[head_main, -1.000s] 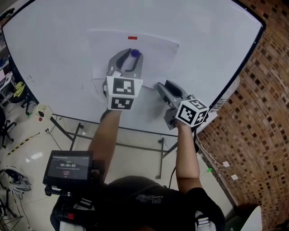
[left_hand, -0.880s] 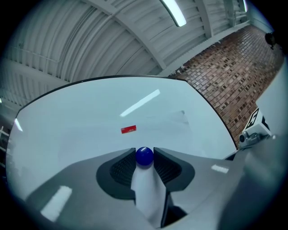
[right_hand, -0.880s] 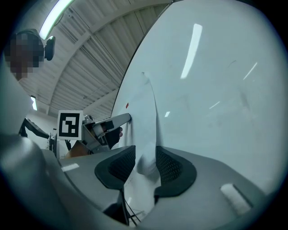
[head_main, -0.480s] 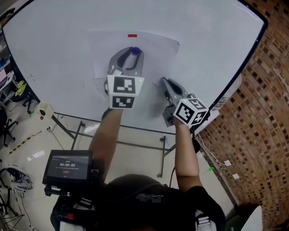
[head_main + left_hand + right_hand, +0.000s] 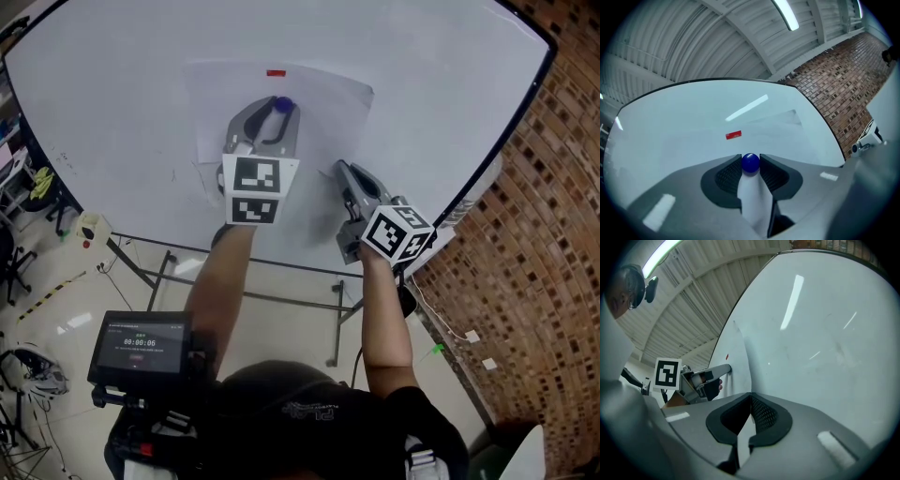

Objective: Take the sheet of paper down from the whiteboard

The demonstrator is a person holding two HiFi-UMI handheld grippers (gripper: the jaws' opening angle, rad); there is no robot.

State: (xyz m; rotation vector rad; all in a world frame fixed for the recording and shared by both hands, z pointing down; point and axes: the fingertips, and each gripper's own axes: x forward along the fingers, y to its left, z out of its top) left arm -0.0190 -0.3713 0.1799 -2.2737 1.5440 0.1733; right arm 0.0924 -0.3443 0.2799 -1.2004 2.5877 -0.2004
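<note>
A white sheet of paper (image 5: 323, 98) hangs on the whiteboard (image 5: 112, 103), with a small red magnet (image 5: 276, 72) at its top edge. Lower down sits a blue knob magnet (image 5: 281, 103), and my left gripper (image 5: 274, 112) is shut on it; in the left gripper view the blue magnet (image 5: 750, 162) is pressed between both pads. My right gripper (image 5: 340, 171) is at the sheet's lower right edge. In the right gripper view its jaws (image 5: 750, 398) are shut on the paper (image 5: 737, 363), whose edge curls off the board.
A brick wall (image 5: 544, 234) stands right of the whiteboard. The board's metal stand (image 5: 281, 274) runs below my hands. A small screen device (image 5: 141, 349) hangs at the person's waist. Clutter lies on the floor at the left (image 5: 37, 187).
My right gripper has edged up to the sheet's right edge and shut on it. The left gripper stays on the blue magnet with hardly any motion.
</note>
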